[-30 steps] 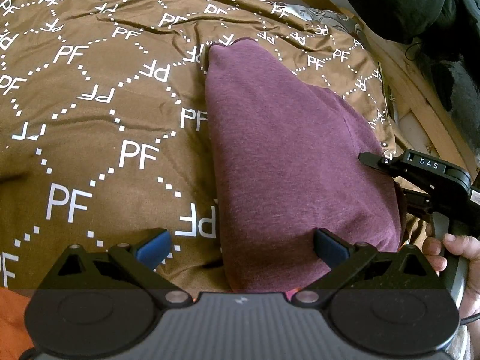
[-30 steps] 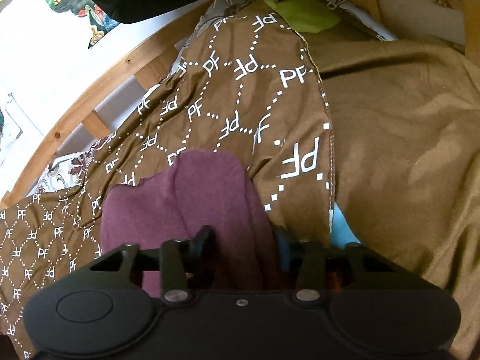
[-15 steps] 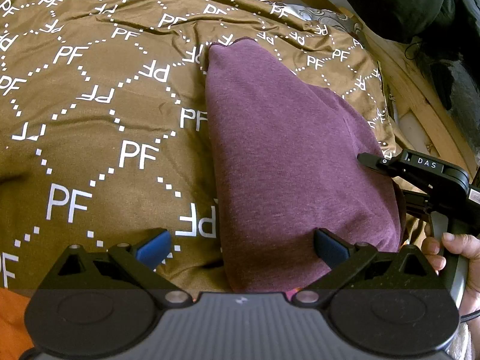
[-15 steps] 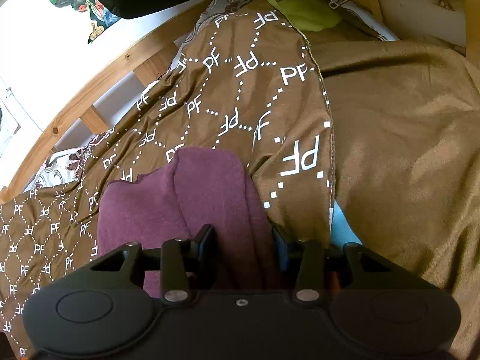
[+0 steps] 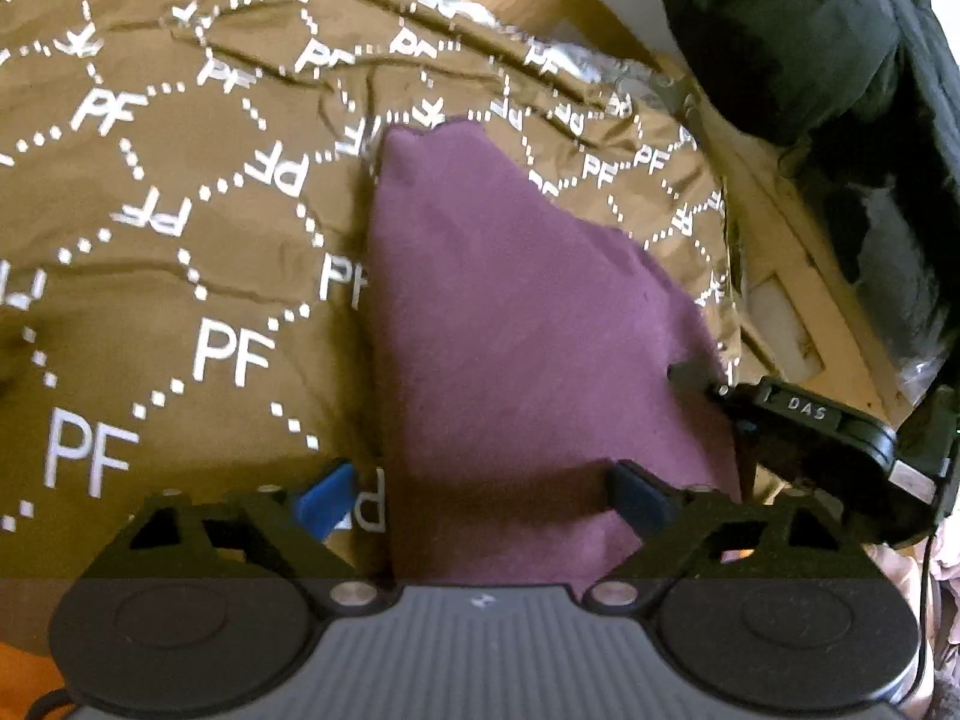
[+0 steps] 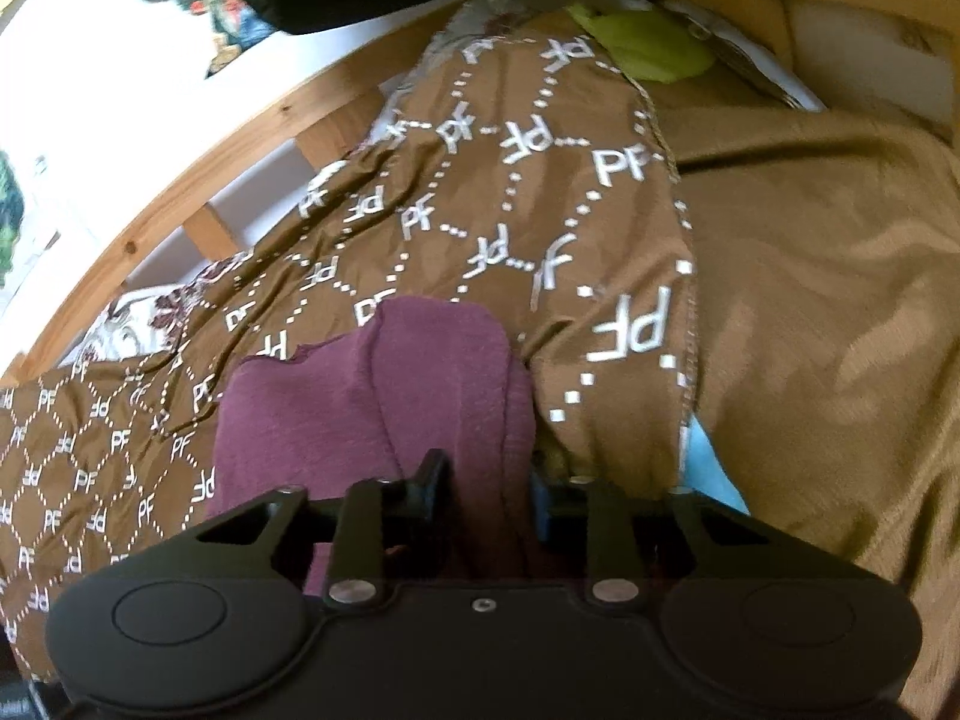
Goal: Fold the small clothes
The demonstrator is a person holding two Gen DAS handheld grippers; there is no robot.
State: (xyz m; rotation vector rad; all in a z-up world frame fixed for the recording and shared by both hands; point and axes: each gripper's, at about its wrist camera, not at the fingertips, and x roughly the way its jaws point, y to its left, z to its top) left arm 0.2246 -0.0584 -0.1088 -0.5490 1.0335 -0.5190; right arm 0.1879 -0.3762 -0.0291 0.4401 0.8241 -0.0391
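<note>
My maroon garment (image 5: 510, 324) lies on the brown bedspread (image 5: 180, 192) with the white "PF" lettering, partly folded, its narrow end pointing away from me toward the wooden bed frame (image 5: 798, 276). From my right wrist view the same garment (image 6: 384, 408) shows a rounded fold bunched up just ahead of my tongs.

My left tongs (image 5: 480, 495) stand wide apart over the near end of the garment. The left blue pad (image 5: 327, 501) sits over the bedspread just beside the garment's edge, and the other pad sits over the cloth itself. The jaws have just been closing a little, yet they press on nothing; the near corner of the garment lies between them, loose.

My right tongs (image 6: 489, 489) have just been closing further, and now they pinch the garment: a thick roll of maroon cloth is squeezed between the two fingers, which stand close together. In the left wrist view the right tongs (image 5: 699, 375) reach in from the bed frame side, their tip touching the garment's edge nearest that frame.

Beyond the garment, toward the frame, a dark bundle of clothing (image 5: 798, 42) is heaped. On the far side of the patterned bedspread from the garment lies a plain tan blanket (image 6: 828, 312), with a yellow-green cloth (image 6: 648, 48) near its upper corner.
</note>
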